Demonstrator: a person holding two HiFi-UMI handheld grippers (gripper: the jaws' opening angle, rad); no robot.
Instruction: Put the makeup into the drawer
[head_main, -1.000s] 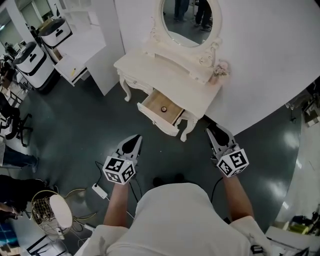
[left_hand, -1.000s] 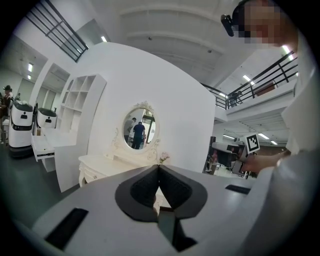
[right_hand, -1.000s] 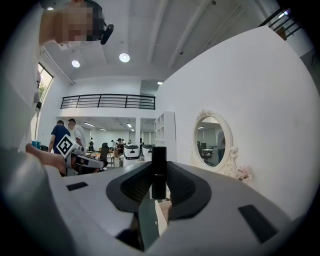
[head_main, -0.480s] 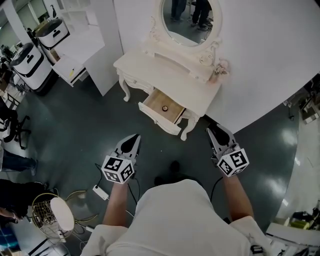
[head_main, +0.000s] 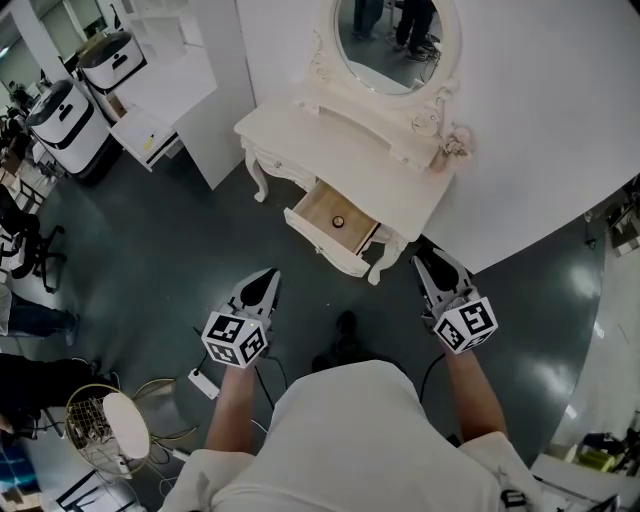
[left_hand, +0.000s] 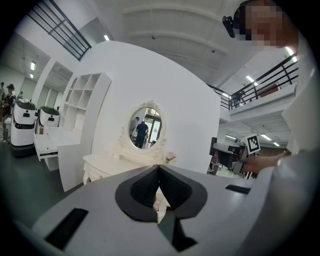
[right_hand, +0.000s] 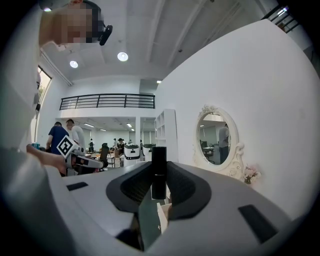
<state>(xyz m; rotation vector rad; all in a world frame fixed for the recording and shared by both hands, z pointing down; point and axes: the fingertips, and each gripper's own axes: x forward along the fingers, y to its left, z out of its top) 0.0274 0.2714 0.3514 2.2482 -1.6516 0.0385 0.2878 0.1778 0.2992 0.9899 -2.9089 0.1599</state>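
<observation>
The makeup tube (right_hand: 158, 172) is a slim black cylinder standing upright between the jaws of the right gripper (head_main: 433, 263), which are closed on its lower half while its top pokes out above them. It is carried in the air over the floor, short of the dressing table and not yet above the drawer (head_main: 322, 207).

It looks light and rigid, with a smooth, probably slick shell. A pinch across the middle of the body, as here, seems the safest hold. A grip nearer one end would likely let it pivot or squirt out. Being round, it will probably roll once laid flat, so it is best set down low, close to a drawer wall.

The left gripper (head_main: 264, 281) hovers alongside with its jaws pressed together and nothing between them.

The drawer stands pulled out from the front edge of the tabletop (head_main: 340, 150), open and reachable. A small round thing (head_main: 338, 221) already lies near the middle of its floor. At the back edge of the tabletop rises an oval mirror (head_main: 398, 40).
</observation>
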